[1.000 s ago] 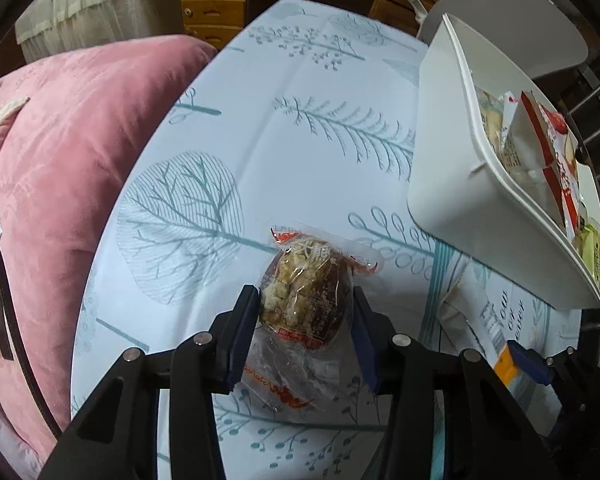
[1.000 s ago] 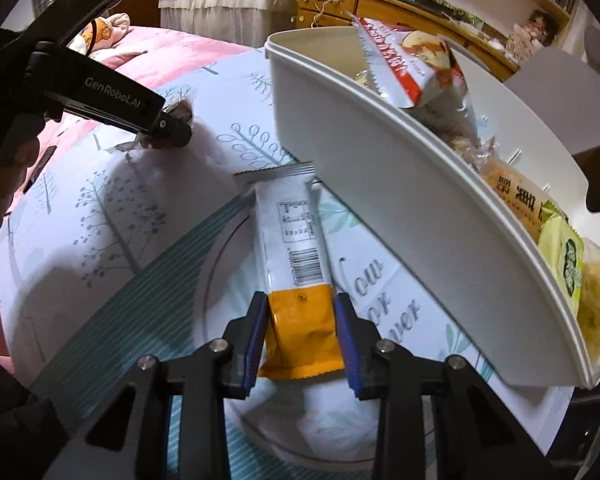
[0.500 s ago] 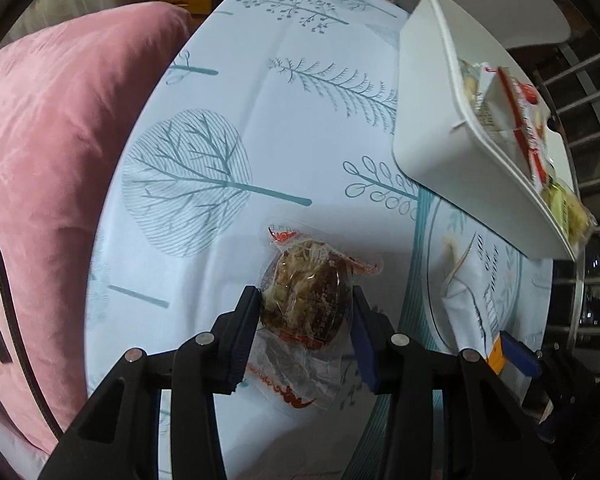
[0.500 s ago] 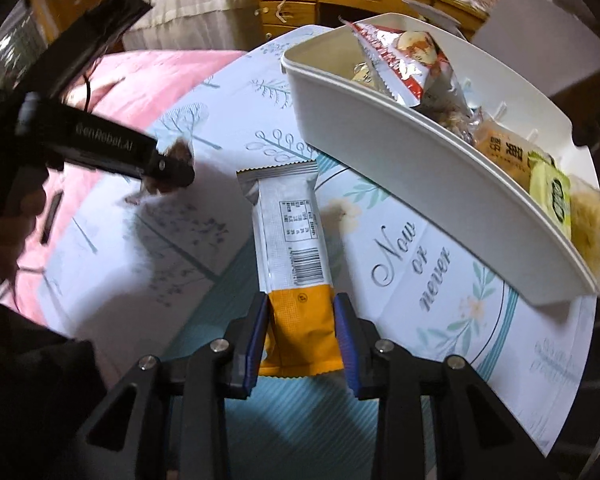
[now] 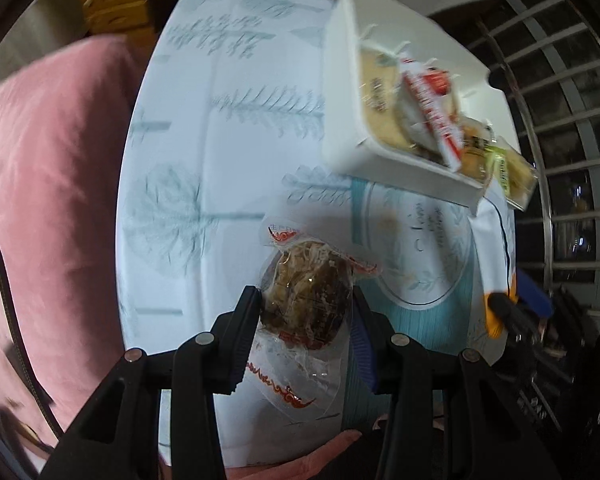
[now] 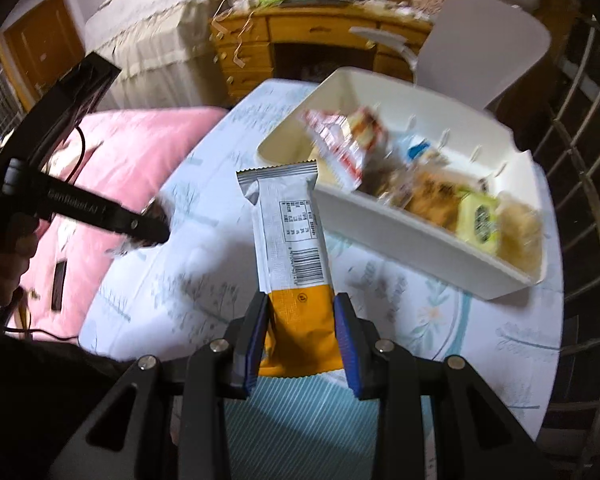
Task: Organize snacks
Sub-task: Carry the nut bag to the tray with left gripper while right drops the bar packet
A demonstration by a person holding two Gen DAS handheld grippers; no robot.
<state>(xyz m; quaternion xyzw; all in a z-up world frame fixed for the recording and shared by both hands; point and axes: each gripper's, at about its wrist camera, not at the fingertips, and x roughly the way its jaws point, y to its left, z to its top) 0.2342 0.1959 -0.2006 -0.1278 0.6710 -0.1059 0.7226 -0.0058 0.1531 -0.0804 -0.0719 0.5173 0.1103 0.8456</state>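
Counter (image 5: pixel 172 240) with tree-print cloth, pink bedding (image 6: pixel 140 140) beside it. White bin (image 6: pixel 420 236) on counter, full of mixed snack packs. Left claw (image 5: pixel 306 312) clenched on clear-wrapped brown pastry (image 5: pixel 304 292), held clear above counter, wrapper tail hanging below pads. Right claw (image 6: pixel 300 336) clenched on orange end of white-and-orange bar (image 6: pixel 288 240), barcode side up, far end pointing at bin's near wall, just short of rim. Both views motion-blurred.
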